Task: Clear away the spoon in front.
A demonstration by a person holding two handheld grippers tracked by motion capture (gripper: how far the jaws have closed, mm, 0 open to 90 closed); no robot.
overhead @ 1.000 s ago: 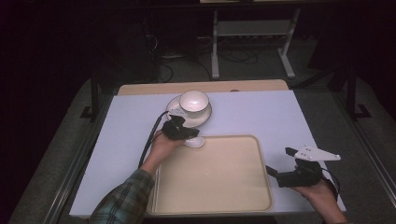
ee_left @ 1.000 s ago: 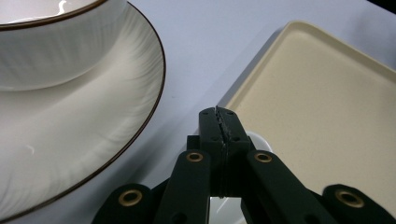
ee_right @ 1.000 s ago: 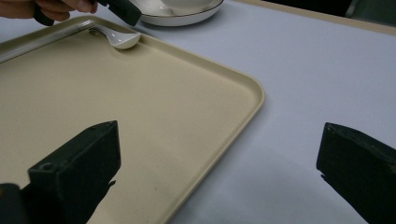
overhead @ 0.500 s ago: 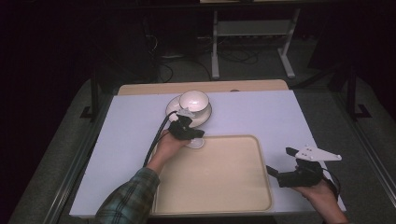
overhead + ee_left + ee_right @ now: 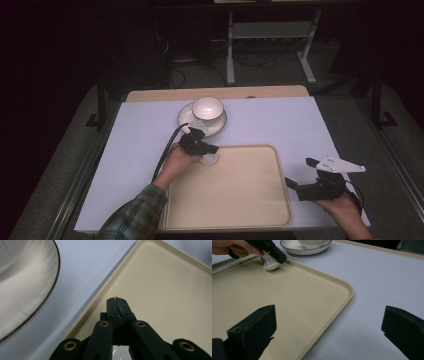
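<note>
Pale lilac covering spreads over the table, where a beige tray lies near the person's edge. At the tray's far left corner the left gripper has its jaws pressed together on a small white spoon, whose bowl rests on the tray. Just beyond sits a cup on its saucer. Beside the tray's right edge the right gripper hangs with jaws spread wide, holding nothing.

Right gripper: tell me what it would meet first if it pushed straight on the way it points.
Probably nothing at first: ahead of the right gripper, jaws wide apart, lies the tray's rim and bare tabletop. Farther off is the saucer, though depth is hard to judge.
</note>
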